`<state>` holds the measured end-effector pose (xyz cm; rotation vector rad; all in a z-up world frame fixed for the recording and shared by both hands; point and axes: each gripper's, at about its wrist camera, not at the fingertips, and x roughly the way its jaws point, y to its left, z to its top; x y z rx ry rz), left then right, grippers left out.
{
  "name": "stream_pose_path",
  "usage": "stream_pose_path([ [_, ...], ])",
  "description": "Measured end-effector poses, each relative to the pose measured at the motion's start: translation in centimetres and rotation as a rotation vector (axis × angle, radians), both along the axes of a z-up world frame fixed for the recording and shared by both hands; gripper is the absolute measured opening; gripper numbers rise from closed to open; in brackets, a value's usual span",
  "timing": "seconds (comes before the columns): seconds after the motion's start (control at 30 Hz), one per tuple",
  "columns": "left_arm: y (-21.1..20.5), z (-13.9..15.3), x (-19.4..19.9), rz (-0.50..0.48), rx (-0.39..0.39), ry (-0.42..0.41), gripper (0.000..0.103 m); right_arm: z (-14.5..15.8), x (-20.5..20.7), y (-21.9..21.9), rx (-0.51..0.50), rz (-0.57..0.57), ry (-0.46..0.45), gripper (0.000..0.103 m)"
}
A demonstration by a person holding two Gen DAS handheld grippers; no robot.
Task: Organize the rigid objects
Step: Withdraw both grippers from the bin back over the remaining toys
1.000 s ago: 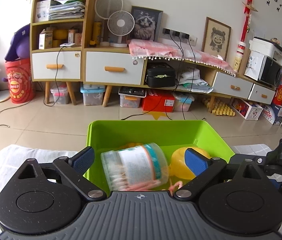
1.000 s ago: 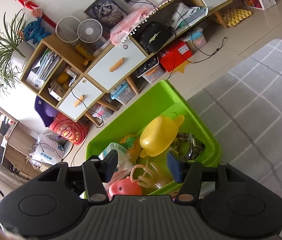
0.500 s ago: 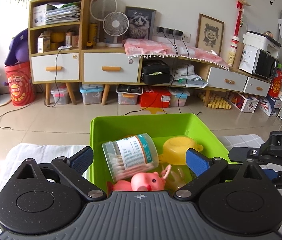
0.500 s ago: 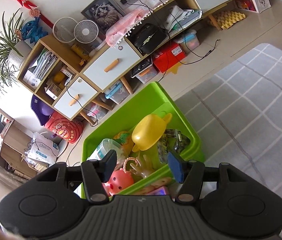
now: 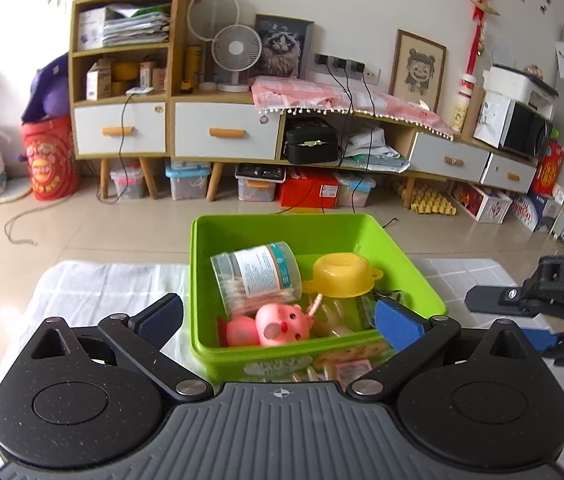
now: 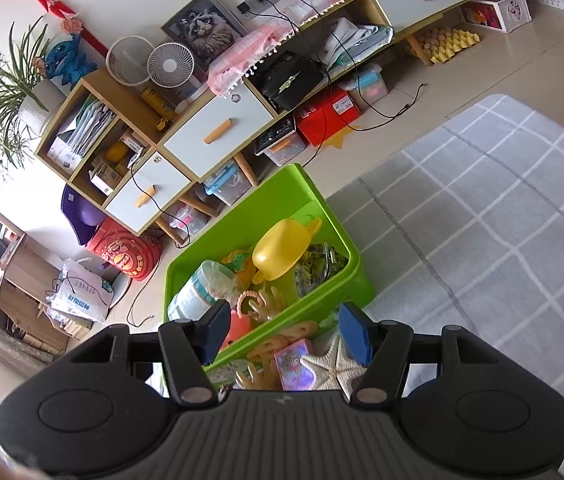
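Note:
A green bin (image 5: 401, 252) (image 6: 242, 216) sits on the cloth-covered table. In it lie a clear cotton-swab jar (image 5: 256, 276) (image 6: 196, 292), a yellow cup (image 5: 343, 274) (image 6: 278, 246), a pink pig toy (image 5: 282, 322) and a clear bag of small items (image 6: 317, 266). In front of the bin lie a pink card pack (image 6: 295, 368), a white starfish (image 6: 335, 362) and biscuit-shaped pieces (image 6: 282, 340). My left gripper (image 5: 278, 320) is open and empty above the bin's near wall. My right gripper (image 6: 282, 330) is open and empty over the items in front of the bin; it also shows in the left wrist view (image 5: 537, 300).
A grey checked cloth (image 6: 481, 240) covers the table right of the bin, a white cloth (image 5: 102, 288) the left. Beyond the table's far edge are tiled floor and a low cabinet (image 5: 222, 128) with drawers, fans and boxes.
Both grippers have drawn back and up from the bin. The jar, which was between my left fingers, now lies in the bin. The items in front of the bin have come into view.

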<state>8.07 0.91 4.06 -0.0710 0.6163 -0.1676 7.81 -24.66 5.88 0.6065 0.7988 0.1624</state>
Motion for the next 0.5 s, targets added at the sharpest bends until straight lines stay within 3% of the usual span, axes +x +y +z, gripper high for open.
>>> stream_pose_path([
  [0.27,0.5,0.3,-2.7,0.041,-0.009,0.066,0.101,0.2,-2.5,0.3,-0.047,0.048,0.013,0.050],
  [0.5,1.7,-1.4,-5.0,0.085,-0.056,0.104,0.101,-0.6,-4.0,0.0,-0.106,0.086,0.006,0.056],
])
